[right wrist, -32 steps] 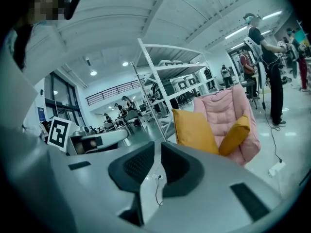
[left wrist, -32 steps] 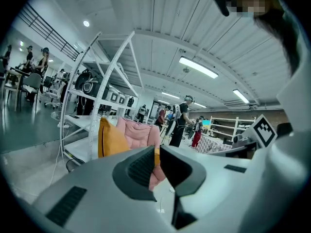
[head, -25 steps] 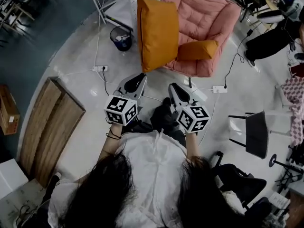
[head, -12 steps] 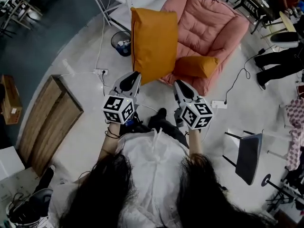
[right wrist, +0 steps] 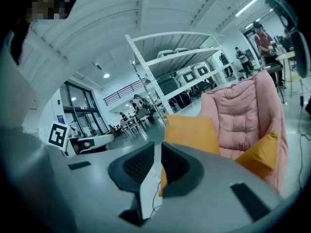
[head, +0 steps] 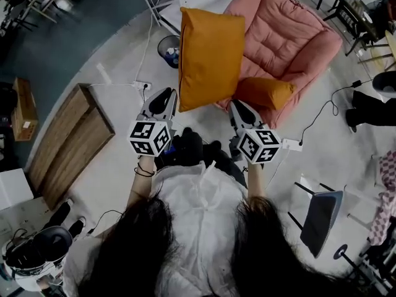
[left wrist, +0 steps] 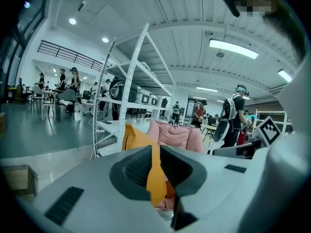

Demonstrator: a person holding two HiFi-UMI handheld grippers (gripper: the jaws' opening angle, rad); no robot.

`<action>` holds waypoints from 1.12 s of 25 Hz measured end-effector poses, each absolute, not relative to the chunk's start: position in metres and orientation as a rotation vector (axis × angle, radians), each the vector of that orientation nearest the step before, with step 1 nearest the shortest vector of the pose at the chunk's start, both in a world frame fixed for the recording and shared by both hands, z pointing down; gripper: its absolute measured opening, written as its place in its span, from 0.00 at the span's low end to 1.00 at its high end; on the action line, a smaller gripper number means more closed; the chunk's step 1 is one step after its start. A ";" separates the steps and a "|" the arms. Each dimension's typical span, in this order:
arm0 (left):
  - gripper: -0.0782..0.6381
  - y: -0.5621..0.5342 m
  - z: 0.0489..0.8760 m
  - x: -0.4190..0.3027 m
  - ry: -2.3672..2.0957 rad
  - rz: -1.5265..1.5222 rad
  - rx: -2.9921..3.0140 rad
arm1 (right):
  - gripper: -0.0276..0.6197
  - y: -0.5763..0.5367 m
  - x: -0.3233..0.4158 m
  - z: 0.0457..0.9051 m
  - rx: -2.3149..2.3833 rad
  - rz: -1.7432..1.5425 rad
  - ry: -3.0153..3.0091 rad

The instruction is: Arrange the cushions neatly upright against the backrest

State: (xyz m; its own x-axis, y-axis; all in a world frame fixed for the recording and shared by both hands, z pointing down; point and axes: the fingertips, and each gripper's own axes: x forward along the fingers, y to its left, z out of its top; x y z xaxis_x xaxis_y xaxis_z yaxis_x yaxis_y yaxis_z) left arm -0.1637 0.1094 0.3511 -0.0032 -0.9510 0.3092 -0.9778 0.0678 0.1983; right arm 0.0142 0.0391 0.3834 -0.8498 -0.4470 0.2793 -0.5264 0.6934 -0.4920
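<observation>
left tool pinches orange cushion, fabric between jaws plain only in left gripper view | right tool pinches its other corner | head view: cushion upright before pink armchair

Dim fisheye views, black corners, lit by ceiling strip lights.

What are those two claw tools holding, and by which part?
The left gripper pinches the big orange cushion by a bottom corner. The right gripper is shut beside it; whether it grips fabric is unclear.
</observation>
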 end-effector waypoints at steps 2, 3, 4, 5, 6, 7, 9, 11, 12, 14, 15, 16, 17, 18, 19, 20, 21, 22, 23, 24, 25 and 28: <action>0.18 0.107 0.350 -0.168 -2.006 0.097 1.906 | 0.13 0.035 0.014 0.386 0.790 0.877 -2.759; 0.18 0.105 0.351 -0.170 -2.008 0.099 1.904 | 0.13 0.033 0.014 0.387 0.790 0.880 -2.759; 0.18 0.102 0.352 -0.171 -2.008 0.106 1.903 | 0.13 0.030 0.015 0.388 0.793 0.883 -2.759; 0.18 0.099 0.355 -0.173 -2.007 0.121 1.902 | 0.13 0.027 0.015 0.390 0.799 0.887 -2.758; 0.18 0.095 0.358 -0.174 -2.004 0.141 1.902 | 0.13 0.023 0.016 0.391 0.806 0.892 -2.756; 0.18 0.090 0.362 -0.176 -1.998 0.166 1.904 | 0.13 0.018 0.017 0.394 0.815 0.895 -2.751; 0.22 0.077 0.372 -0.177 -1.972 0.220 1.912 | 0.13 0.007 0.019 0.400 0.837 0.903 -2.738; 0.34 0.060 0.382 -0.177 -1.933 0.268 1.929 | 0.13 -0.005 0.021 0.404 0.854 0.911 -2.726; 0.36 0.052 0.386 -0.178 -1.918 0.289 1.939 | 0.13 -0.010 0.021 0.406 0.859 0.913 -2.721; 0.37 0.036 0.392 -0.180 -1.899 0.320 1.950 | 0.13 -0.022 0.021 0.410 0.869 0.915 -2.710; 0.38 0.028 0.396 -0.181 -1.890 0.330 1.949 | 0.13 -0.028 0.020 0.413 0.877 0.919 -2.702; 0.38 0.020 0.401 -0.183 -1.877 0.339 1.946 | 0.13 -0.035 0.020 0.416 0.885 0.926 -2.694; 0.39 0.013 0.405 -0.185 -1.864 0.347 1.942 | 0.13 -0.041 0.019 0.418 0.890 0.936 -2.686; 0.40 0.006 0.409 -0.188 -1.852 0.355 1.936 | 0.13 -0.047 0.018 0.421 0.890 0.947 -2.682; 0.40 -0.001 0.413 -0.192 -1.845 0.364 1.929 | 0.13 -0.053 0.015 0.424 0.886 0.957 -2.679; 0.41 -0.007 0.418 -0.197 -1.840 0.375 1.921 | 0.13 -0.059 0.013 0.428 0.880 0.966 -2.676; 0.41 -0.014 0.423 -0.203 -1.836 0.387 1.910 | 0.13 -0.066 0.011 0.433 0.876 0.972 -2.669; 0.41 -0.021 0.428 -0.209 -1.831 0.399 1.899 | 0.13 -0.074 0.009 0.439 0.874 0.975 -2.658; 0.42 -0.029 0.432 -0.215 -1.826 0.412 1.890 | 0.13 -0.082 0.007 0.445 0.872 0.978 -2.646; 0.42 -0.036 0.436 -0.221 -1.821 0.422 1.884 | 0.13 -0.090 0.005 0.452 0.869 0.981 -2.635; 0.42 -0.045 0.440 -0.226 -1.818 0.430 1.879 | 0.13 -0.098 0.004 0.457 0.864 0.983 -2.627; 0.42 -0.070 0.450 -0.241 -1.811 0.451 1.864 | 0.13 -0.126 -0.005 0.476 0.839 0.969 -2.611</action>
State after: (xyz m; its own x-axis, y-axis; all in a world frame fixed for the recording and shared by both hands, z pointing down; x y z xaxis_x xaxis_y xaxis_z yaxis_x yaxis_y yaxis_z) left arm -0.2408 -0.0703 0.4504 0.0611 -0.8276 0.5580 -0.9926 0.0085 0.1214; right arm -0.0047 -0.1258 0.4765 -0.8090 -0.4339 0.3966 -0.5876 0.6171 -0.5235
